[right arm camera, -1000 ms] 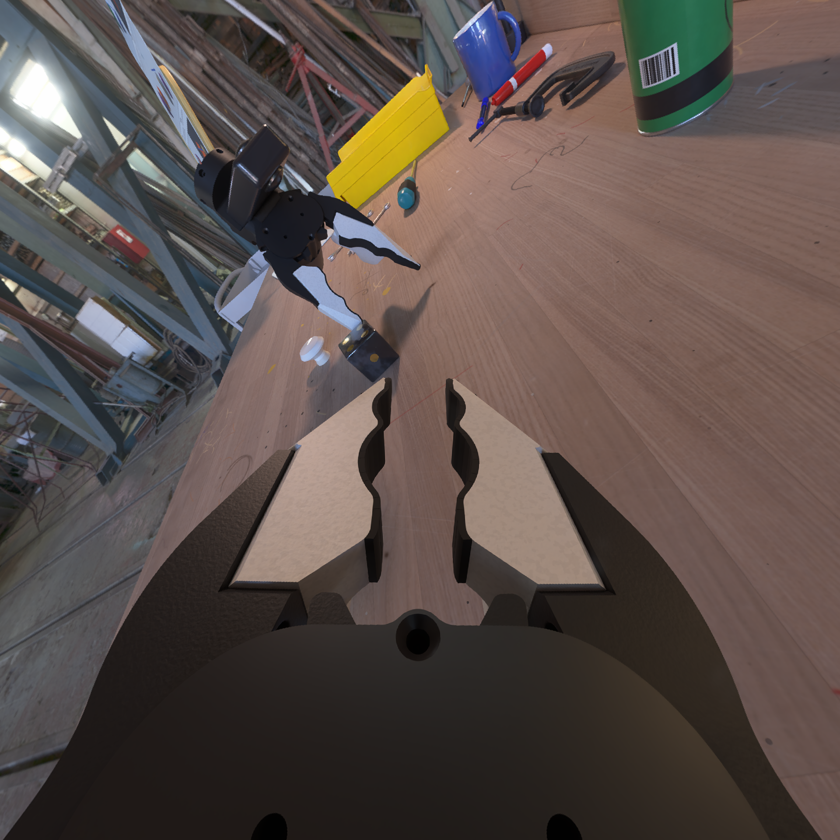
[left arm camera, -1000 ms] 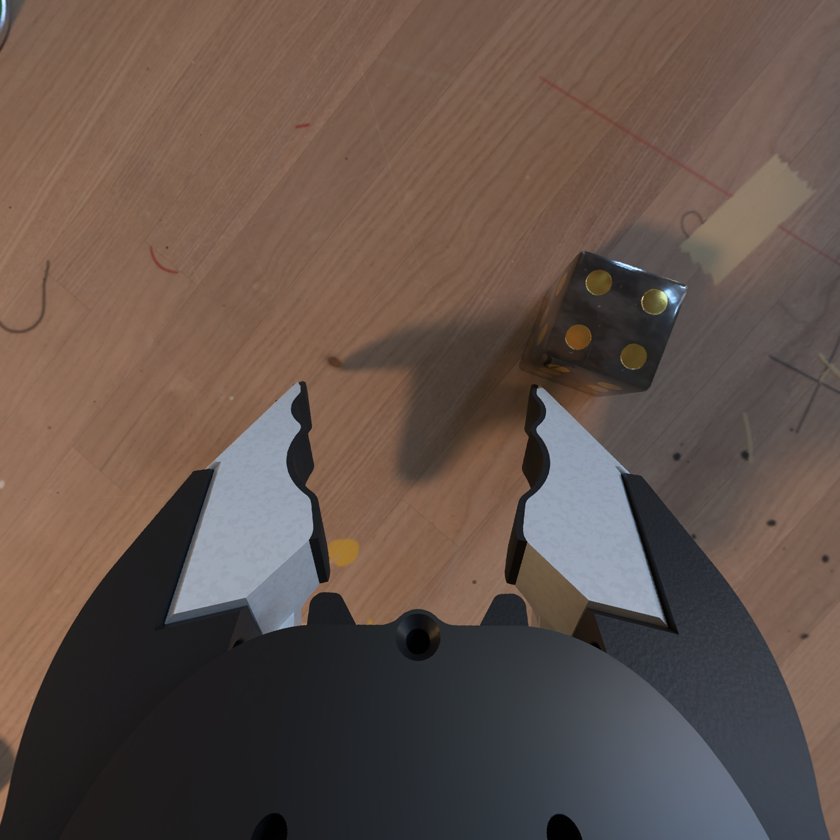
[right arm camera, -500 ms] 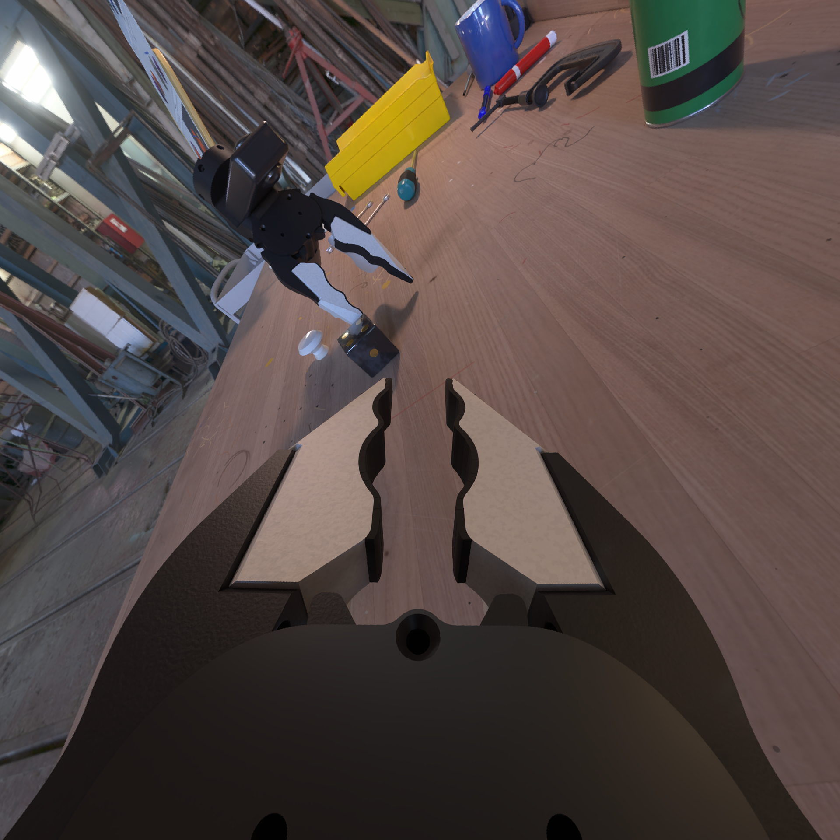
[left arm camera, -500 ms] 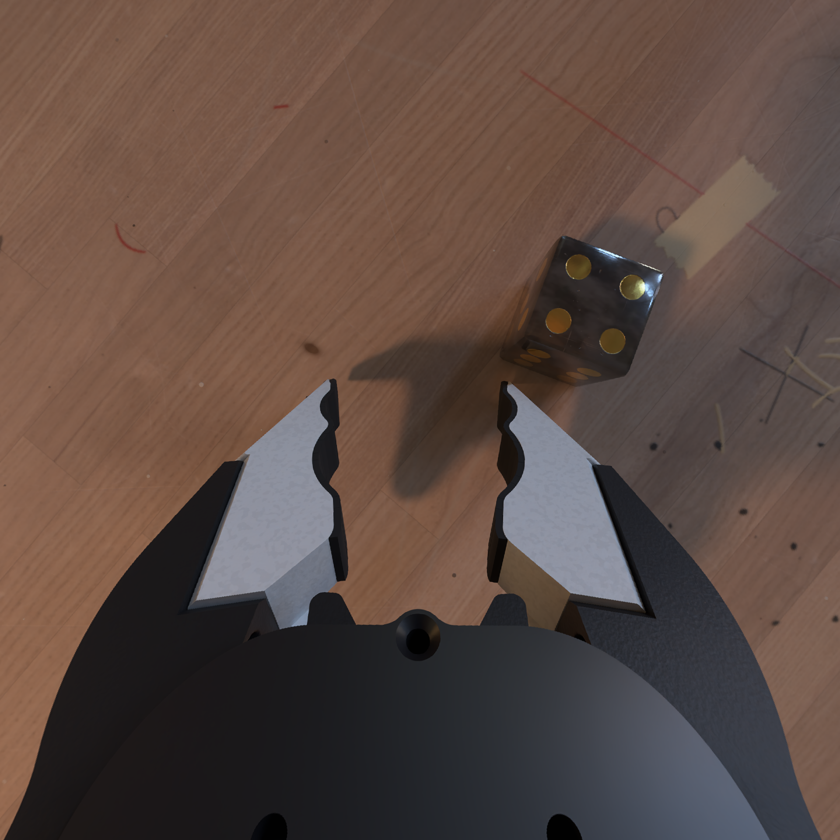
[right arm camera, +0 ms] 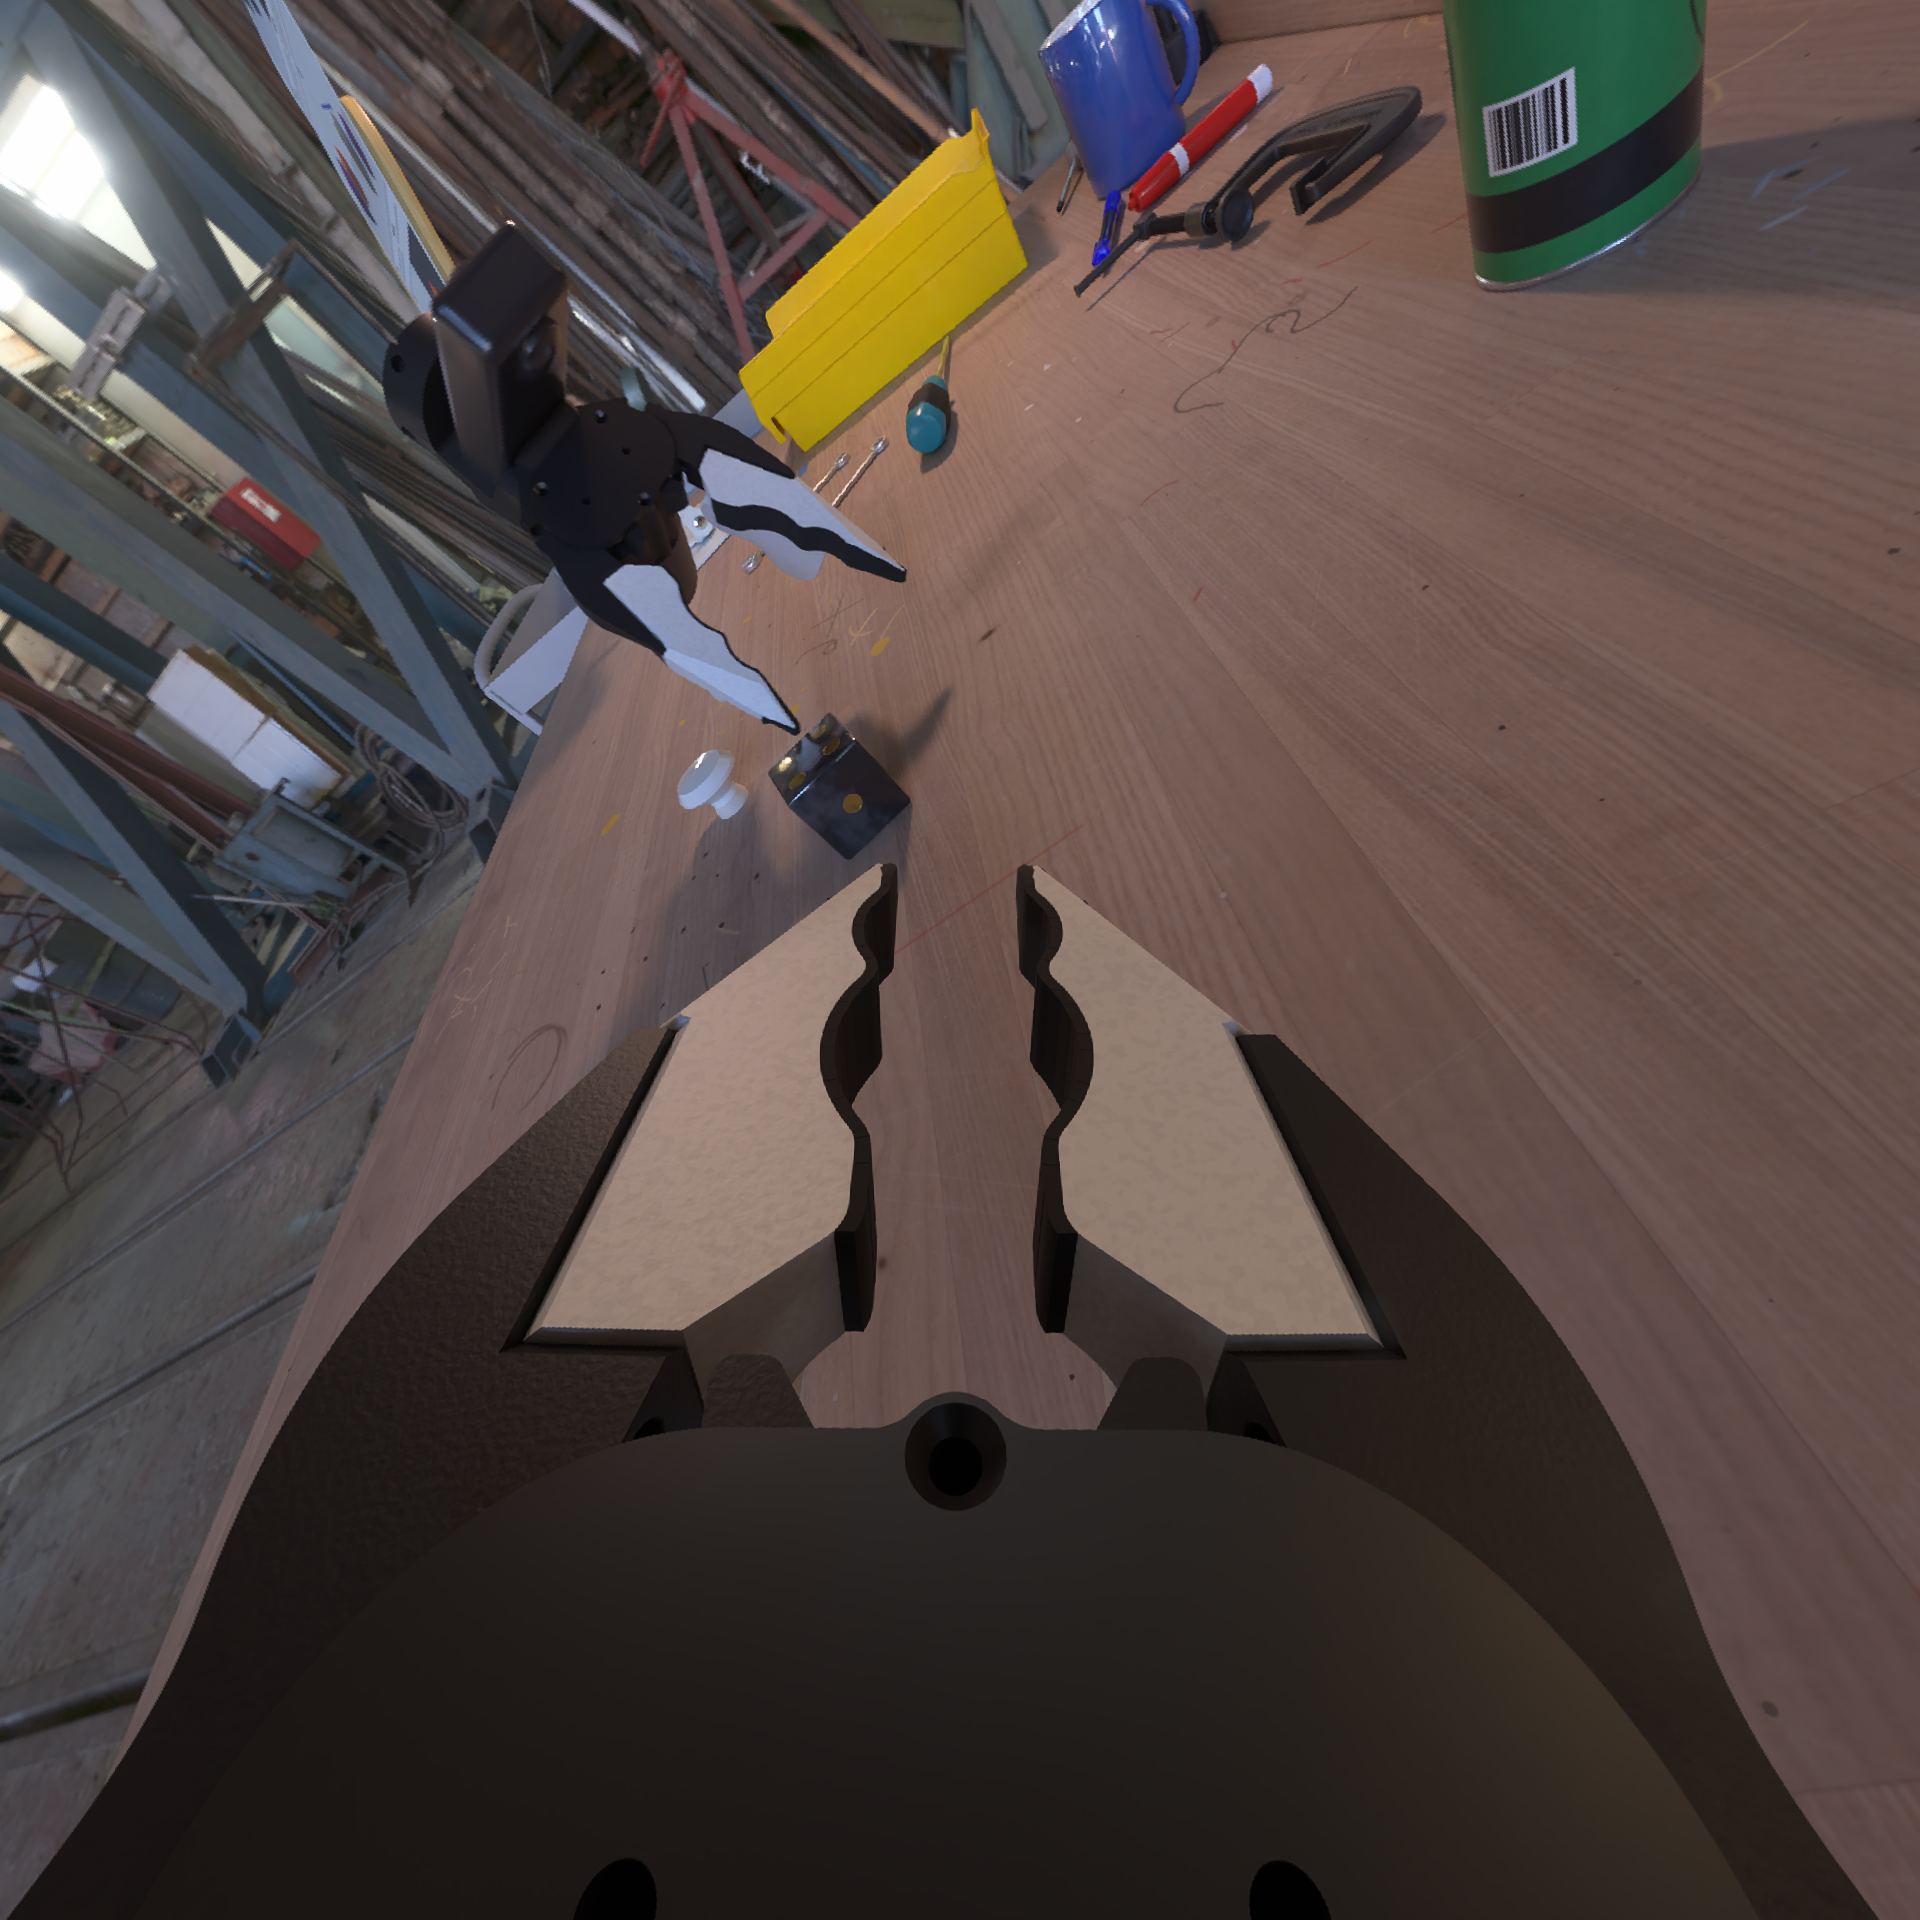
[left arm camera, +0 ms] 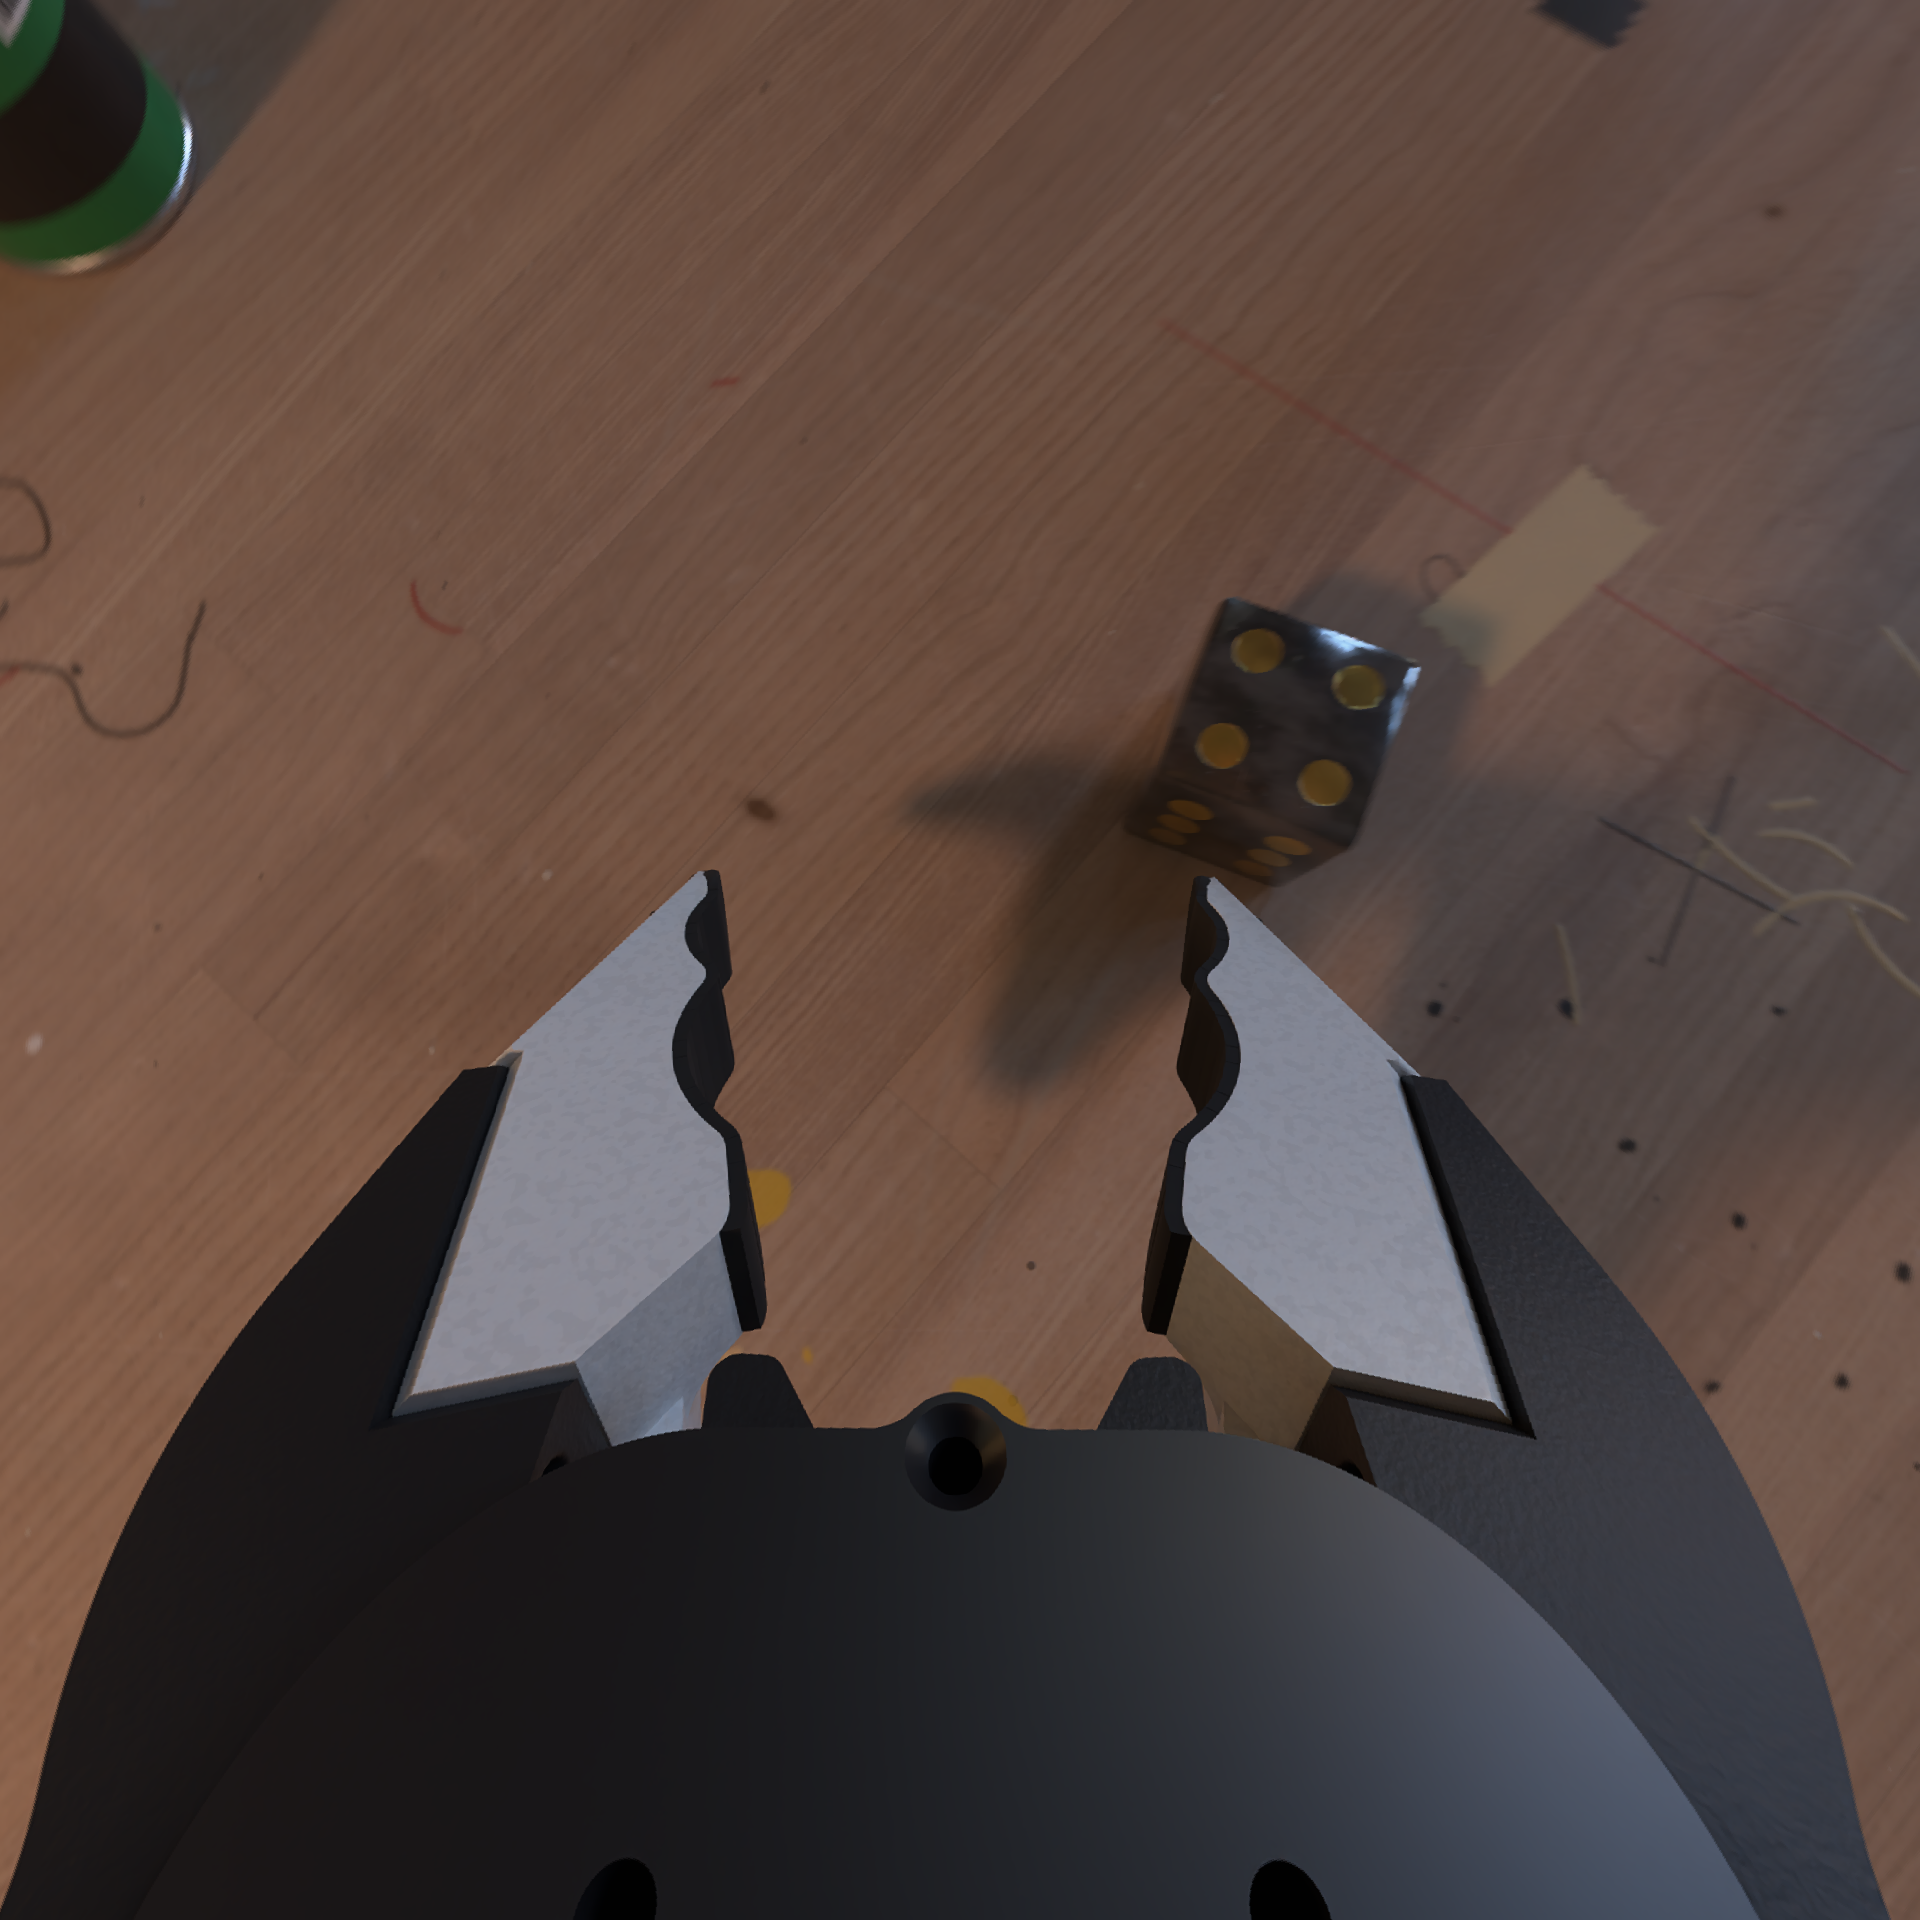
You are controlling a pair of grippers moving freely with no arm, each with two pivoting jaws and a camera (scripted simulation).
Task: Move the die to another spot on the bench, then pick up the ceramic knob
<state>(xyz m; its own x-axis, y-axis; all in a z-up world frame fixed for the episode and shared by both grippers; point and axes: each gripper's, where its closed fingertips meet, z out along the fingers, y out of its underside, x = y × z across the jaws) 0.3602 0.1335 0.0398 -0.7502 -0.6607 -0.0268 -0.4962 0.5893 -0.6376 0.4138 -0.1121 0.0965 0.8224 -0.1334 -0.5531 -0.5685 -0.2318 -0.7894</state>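
Observation:
A black die (left arm camera: 1278,743) with gold pips rests on the wooden bench (left arm camera: 831,416), four pips up. My left gripper (left arm camera: 956,883) is open and empty, and the die lies just ahead and right of its right fingertip. In the right wrist view the left gripper (right arm camera: 844,646) hovers tilted over the die (right arm camera: 842,795), its lower fingertip close to the die's top corner. A white ceramic knob (right arm camera: 712,784) lies just left of the die, near the bench edge. My right gripper (right arm camera: 956,873) is open by a narrow gap, empty, low over the bench short of the die.
A green can (right arm camera: 1579,135), a dark clamp (right arm camera: 1309,156), a red marker (right arm camera: 1200,135), a blue mug (right arm camera: 1117,88), a yellow bin (right arm camera: 894,291) and a teal-handled screwdriver (right arm camera: 925,421) sit farther along the bench. The bench's left edge (right arm camera: 447,997) drops off. Tape (left arm camera: 1538,571) lies beyond the die.
The left gripper's jaws narrowed, then opened wide again. It has risen and pulled back, so the green can now shows. The die stays on the bench. The right gripper barely moved.

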